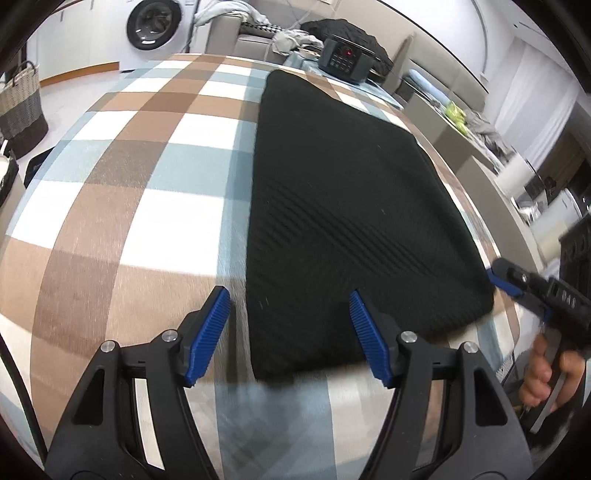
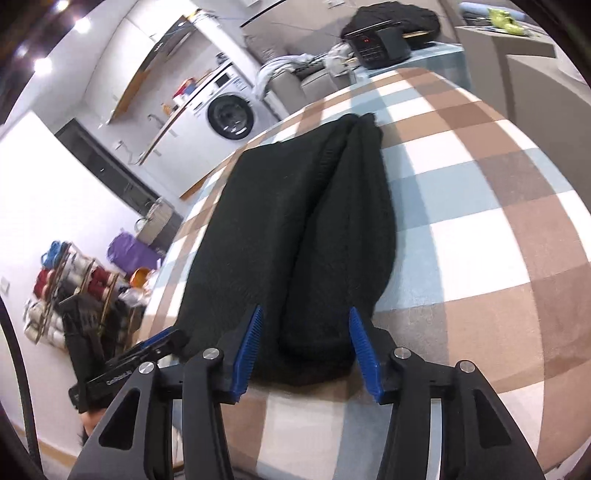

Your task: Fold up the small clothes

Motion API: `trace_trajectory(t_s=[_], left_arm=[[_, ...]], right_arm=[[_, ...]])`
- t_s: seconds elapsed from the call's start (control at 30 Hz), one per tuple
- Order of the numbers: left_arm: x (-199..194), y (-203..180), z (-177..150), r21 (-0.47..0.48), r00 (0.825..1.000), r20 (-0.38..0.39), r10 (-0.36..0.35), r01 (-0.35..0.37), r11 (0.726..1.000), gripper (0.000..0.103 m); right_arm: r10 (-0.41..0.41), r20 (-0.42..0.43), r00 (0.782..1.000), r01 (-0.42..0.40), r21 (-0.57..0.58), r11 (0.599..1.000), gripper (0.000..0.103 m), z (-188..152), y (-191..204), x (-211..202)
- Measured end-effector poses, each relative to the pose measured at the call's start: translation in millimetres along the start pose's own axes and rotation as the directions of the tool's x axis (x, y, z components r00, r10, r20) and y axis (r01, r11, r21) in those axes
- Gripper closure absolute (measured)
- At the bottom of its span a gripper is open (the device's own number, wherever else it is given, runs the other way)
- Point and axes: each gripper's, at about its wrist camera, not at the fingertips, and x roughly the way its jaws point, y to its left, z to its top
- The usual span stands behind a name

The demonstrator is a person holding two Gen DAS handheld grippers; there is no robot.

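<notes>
**Garment status: partly folded, both claws free**

Left wrist view: black knit garment (image 1: pixel 343 206) lies flat on the checked surface (image 1: pixel 129 184), its edges lined up. Left claw (image 1: pixel 290 332) is spread apart, straddling the near left corner and holding nothing. Right claw (image 1: pixel 504 282) sits at the near right corner; its state cannot be told here.

Right wrist view: right claw (image 2: pixel 304 349) is spread apart at the near edge. One lengthwise fold shows as a doubled ridge. A further fold probably remains.

**Layout on the counter**

Folded garment (image 1: pixel 354 206) lying flat on the checked cloth (image 1: pixel 140 192) covering the counter. Left tool (image 1: pixel 290 332) at its near edge, right tool (image 1: pixel 504 282) beside its near right corner. Beyond its far end, a radio (image 1: pixel 345 59); behind that, a sofa (image 1: pixel 236 37); further left, a washing machine (image 1: pixel 155 27).
</notes>
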Motion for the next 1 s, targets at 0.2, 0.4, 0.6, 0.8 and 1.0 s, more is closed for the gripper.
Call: trace_trajectory(t_s=[0.2,0.4,0.6,0.8,1.0], left_arm=[[14,-3,18,-0.001,1.000,0.011,0.022,-0.022,1.000,0.038],[23,-15,23,0.039,1.000,0.011,0.018,-0.019,0.999,0.040],[26,-15,27,0.034,0.999,0.022,0.032,-0.033,0.999,0.075],[30,-9,36,0.023,0.999,0.028,0.035,-0.035,0.999,0.077],[46,-4,65,0.045,0.997,0.035,0.067,-0.068,0.997,0.077]], right_arm=[[-0.026,0.009,1.000,0.026,0.019,0.999,0.045,9,-5,13],[-0.073,-0.016,0.997,0.072,-0.069,0.995,0.072,10,5,33],[-0.093,-0.018,0.996,0.090,-0.119,0.989,0.078,12,8,38],[-0.098,-0.038,0.994,0.093,-0.128,0.987,0.078,21,10,48],[-0.119,-0.033,0.992,0.113,-0.134,0.984,0.078,38,18,69]])
